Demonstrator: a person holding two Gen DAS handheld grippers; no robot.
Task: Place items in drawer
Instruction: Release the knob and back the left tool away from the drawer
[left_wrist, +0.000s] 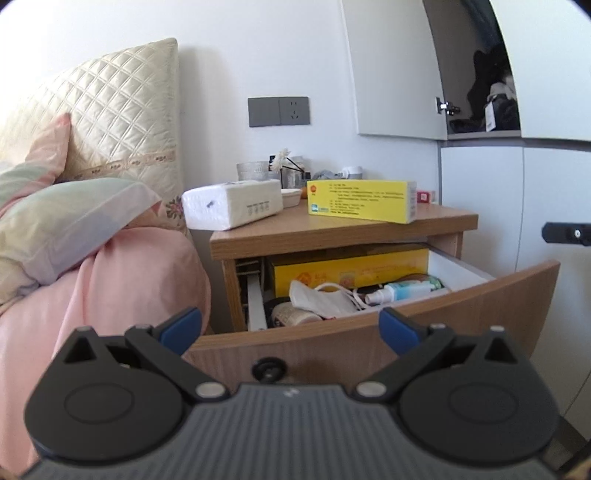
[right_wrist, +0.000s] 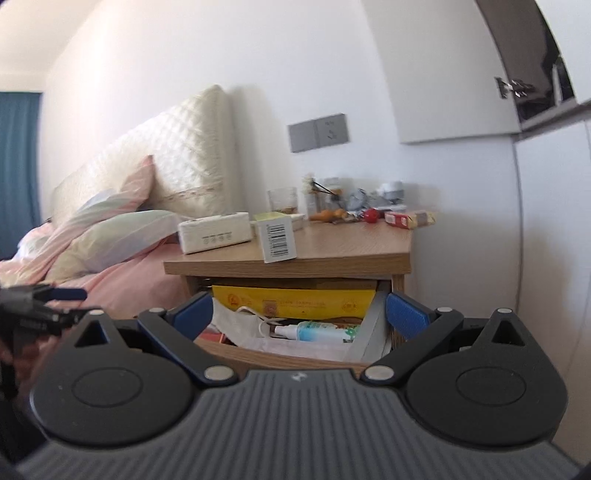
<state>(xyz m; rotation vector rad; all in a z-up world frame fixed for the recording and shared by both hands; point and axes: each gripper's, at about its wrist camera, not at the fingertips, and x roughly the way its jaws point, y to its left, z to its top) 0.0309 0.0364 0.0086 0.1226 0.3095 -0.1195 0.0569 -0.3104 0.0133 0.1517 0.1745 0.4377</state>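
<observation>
The wooden drawer (left_wrist: 461, 306) stands pulled out beneath the nightstand top (left_wrist: 332, 225), holding a spray bottle (left_wrist: 402, 290) and a face mask (left_wrist: 321, 299). A yellow medicine box (left_wrist: 362, 201) sits on top; only the right wrist view shows its barcoded end (right_wrist: 279, 240). The left gripper (left_wrist: 290, 328) and right gripper (right_wrist: 299, 317) are spread wide, empty.

A: Is any print legible?
B: Hardly. The yellow box (left_wrist: 362, 201) on the nightstand (left_wrist: 332, 229) carries lines of small text and a round red logo, all too small to read.
A: And its end?
B: A barcode (right_wrist: 277, 240) with unreadable digits. The tissue pack (left_wrist: 236, 205) shows only four tiny icons.
</observation>
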